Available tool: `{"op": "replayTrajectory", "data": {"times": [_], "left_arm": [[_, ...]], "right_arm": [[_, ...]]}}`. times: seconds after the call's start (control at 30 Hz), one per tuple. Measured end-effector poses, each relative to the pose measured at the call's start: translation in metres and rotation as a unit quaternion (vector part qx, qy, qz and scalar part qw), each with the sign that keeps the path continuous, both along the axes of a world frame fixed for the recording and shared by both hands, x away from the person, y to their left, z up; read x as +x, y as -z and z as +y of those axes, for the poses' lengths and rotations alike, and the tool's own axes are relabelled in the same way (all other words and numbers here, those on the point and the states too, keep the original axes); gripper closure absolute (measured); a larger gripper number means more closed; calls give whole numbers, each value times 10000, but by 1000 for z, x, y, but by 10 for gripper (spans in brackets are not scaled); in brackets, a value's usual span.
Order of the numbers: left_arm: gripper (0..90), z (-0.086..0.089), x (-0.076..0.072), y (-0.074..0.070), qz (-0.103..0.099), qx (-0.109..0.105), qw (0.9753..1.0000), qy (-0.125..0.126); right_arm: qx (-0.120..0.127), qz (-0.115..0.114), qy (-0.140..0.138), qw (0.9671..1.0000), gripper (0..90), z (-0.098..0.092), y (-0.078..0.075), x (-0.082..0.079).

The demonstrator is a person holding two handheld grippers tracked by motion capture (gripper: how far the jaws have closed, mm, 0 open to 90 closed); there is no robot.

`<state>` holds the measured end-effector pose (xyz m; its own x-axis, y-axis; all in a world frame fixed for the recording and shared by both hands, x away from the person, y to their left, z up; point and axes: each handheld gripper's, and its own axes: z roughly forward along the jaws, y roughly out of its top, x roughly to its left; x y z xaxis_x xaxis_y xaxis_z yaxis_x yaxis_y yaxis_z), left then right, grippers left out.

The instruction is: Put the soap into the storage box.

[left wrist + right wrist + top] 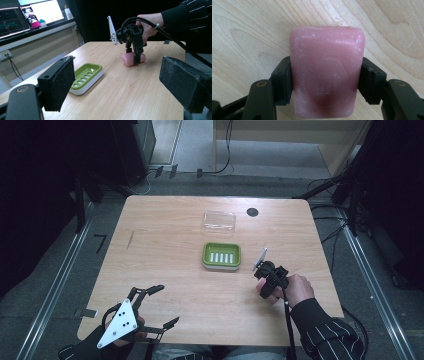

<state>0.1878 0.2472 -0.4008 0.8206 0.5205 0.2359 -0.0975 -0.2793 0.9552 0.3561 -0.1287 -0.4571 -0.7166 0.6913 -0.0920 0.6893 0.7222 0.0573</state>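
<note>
- Plainly, my right gripper (pixel 325 82) had both pads pressed against the long sides of the pink soap bar (pixel 325 70), jaws closed on it, the bar lying flat on the table (pixel 165 245).
- I judged slip the main risk: soap is slick, and the pads caught only its lower half.
- Squeezing harder might have dented the bar or squirted it forward.
- Just beside it, the green soap dish (pixel 221 255) sat apart; a low carry could have clipped its rim.
- My left gripper (pixel 162 306) waited wide open and empty near the table's front edge, well apart.
- Beyond the dish lay a clear lid (pixel 219 220).
</note>
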Motion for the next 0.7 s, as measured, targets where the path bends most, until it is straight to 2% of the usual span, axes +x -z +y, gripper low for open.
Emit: {"op": "replayTrajectory", "data": {"times": [0.7], "left_arm": [[135,0,0,0,-7,21,10000,4]], "right_arm": [[27,-244,-158,9996,388,10,-11,13]]}}
